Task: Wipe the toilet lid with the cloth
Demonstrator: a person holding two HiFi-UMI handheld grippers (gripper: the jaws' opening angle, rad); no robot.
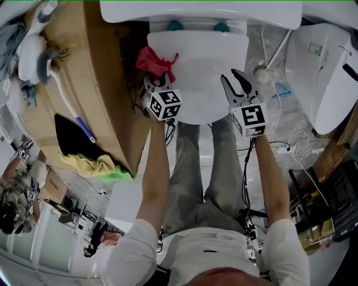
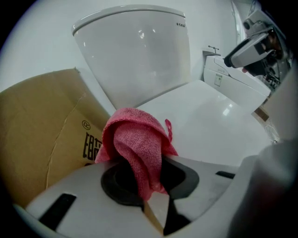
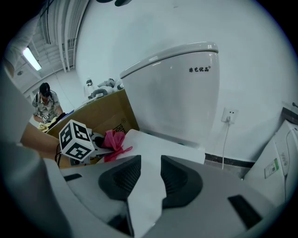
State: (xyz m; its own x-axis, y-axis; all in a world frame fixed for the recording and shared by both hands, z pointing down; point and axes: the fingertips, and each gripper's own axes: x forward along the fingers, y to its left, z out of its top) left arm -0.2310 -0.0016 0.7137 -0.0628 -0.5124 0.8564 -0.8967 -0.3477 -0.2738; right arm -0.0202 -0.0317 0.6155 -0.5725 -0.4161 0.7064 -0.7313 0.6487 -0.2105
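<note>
The white toilet lid [image 1: 198,72] is closed, under the tank [image 1: 201,11]. My left gripper [image 1: 152,84] is shut on a red cloth [image 1: 155,61], which bunches up over the lid's left edge. In the left gripper view the cloth [image 2: 137,148] hangs out between the jaws, with the lid [image 2: 205,125] beyond. My right gripper [image 1: 239,82] stands open over the lid's right side with nothing between its fingers. From the right gripper view I see the lid [image 3: 158,148], the cloth [image 3: 114,142] and the left gripper's marker cube [image 3: 77,139].
A large cardboard box [image 1: 95,84] stands close against the toilet's left side, with a brush [image 1: 61,89] and yellow-green cloths [image 1: 98,166] on it. A second white toilet [image 1: 324,72] stands at right. Cables [image 1: 291,145] lie on the floor. A person [image 3: 45,104] stands far left.
</note>
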